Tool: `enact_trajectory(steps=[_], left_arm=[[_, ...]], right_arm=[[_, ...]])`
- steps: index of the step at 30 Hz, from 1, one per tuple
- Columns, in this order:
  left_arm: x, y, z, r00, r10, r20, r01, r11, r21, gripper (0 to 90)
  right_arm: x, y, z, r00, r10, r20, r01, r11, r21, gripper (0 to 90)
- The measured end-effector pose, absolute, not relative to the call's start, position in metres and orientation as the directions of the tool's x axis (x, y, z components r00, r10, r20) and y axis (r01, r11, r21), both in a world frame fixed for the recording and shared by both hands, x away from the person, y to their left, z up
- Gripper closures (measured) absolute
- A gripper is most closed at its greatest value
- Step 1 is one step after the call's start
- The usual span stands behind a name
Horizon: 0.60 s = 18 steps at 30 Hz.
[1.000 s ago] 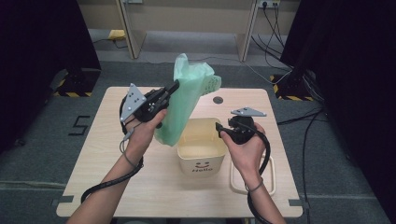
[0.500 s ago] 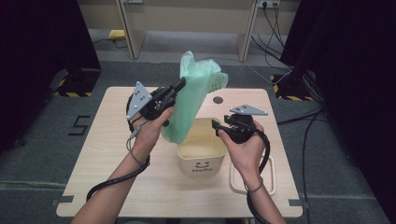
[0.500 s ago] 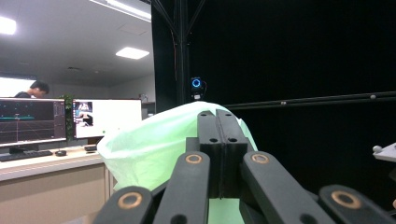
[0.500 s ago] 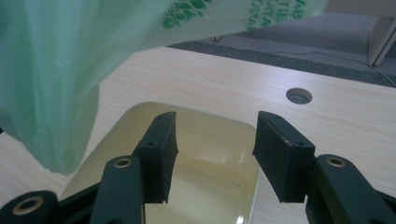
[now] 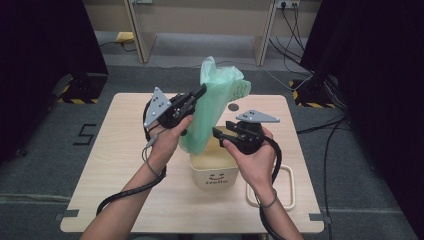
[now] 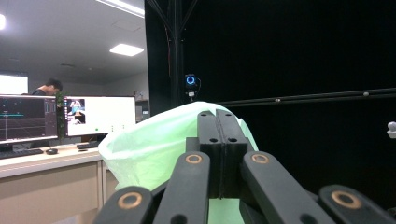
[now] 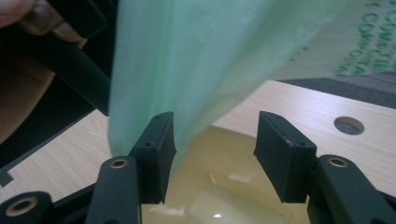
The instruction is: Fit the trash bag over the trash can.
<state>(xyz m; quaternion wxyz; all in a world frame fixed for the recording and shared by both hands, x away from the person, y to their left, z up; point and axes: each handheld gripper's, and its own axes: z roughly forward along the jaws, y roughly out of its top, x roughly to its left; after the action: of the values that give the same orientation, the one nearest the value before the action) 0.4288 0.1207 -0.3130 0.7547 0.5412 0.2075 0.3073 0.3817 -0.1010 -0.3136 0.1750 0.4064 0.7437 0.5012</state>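
Observation:
A pale green plastic bag hangs in the air over a cream bin marked with a smile and "Hello". My left gripper is shut on the bag's upper part, and in the left gripper view its jaws meet with green film bunched around them. My right gripper stands open at the bag's lower right, just above the bin's rim. In the right gripper view the bag's lower edge hangs against the left pad, with the bin's inside below.
A cream lid or tray lies on the wooden table right of the bin. A round hole sits in the tabletop behind the bag. Cables trail on the floor at the far right. Desks with monitors stand far off.
The left gripper carried the bag rightward, and its lower end now hangs over the bin instead of beside it. The right gripper rose slightly toward the bag's lower edge.

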Motion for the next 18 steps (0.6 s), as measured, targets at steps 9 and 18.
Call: enact_trajectory(steps=[9, 18], left_arm=[[0.429, 0.115, -0.316, 0.733, 0.68, 0.014, -0.229, 0.227, 0.946, 90.0], [0.427, 0.11, -0.318, 0.745, 0.667, 0.001, -0.219, 0.243, 0.945, 90.0]], right_arm=[[0.387, -0.091, -0.317, -0.65, 0.735, 0.193, 0.441, 0.158, 0.884, 44.9], [0.395, -0.087, -0.324, -0.663, 0.721, 0.201, 0.438, 0.156, 0.885, 54.7]])
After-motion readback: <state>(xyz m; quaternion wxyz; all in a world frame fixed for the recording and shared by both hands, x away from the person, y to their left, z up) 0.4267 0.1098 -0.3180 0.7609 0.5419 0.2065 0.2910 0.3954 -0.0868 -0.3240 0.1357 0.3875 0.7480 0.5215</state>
